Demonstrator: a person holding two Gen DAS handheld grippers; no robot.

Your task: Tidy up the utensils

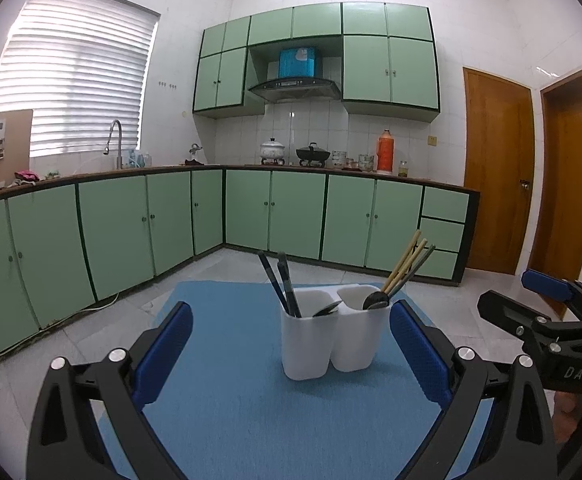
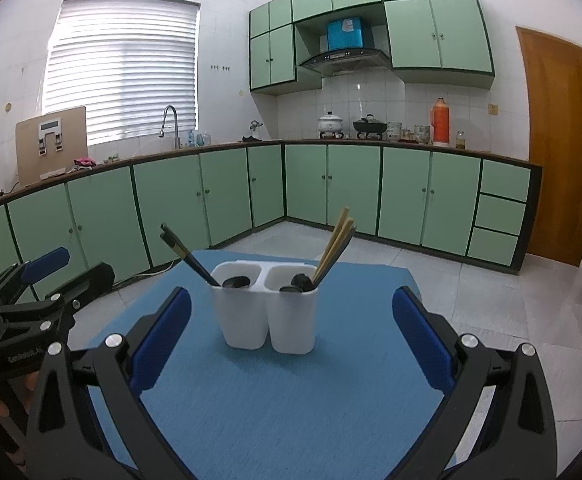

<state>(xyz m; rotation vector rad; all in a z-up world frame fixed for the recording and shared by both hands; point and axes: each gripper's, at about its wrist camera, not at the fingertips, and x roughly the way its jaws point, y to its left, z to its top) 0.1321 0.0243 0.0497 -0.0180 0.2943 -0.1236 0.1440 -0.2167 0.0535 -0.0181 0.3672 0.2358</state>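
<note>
A white two-compartment utensil holder (image 1: 331, 336) (image 2: 269, 312) stands on a blue mat (image 1: 251, 400) (image 2: 291, 392). Its left cup holds dark chopsticks (image 1: 281, 284) (image 2: 187, 254) and a dark spoon (image 1: 327, 309) (image 2: 235, 281). Its right cup holds tan chopsticks (image 1: 405, 266) (image 2: 337, 240) and a dark spoon (image 1: 376, 300) (image 2: 300, 282). My left gripper (image 1: 291, 344) is open just in front of the holder with nothing between its fingers. My right gripper (image 2: 291, 332) is open too, also before the holder; it appears at the right edge of the left wrist view (image 1: 547, 304).
The mat covers a small table over a pale tiled floor (image 2: 491, 304). Green cabinets (image 1: 291, 216) run along the back and left walls under a counter with a sink tap (image 1: 115, 140), pots and an orange flask (image 1: 386, 151). Wooden doors (image 1: 499, 168) stand at right.
</note>
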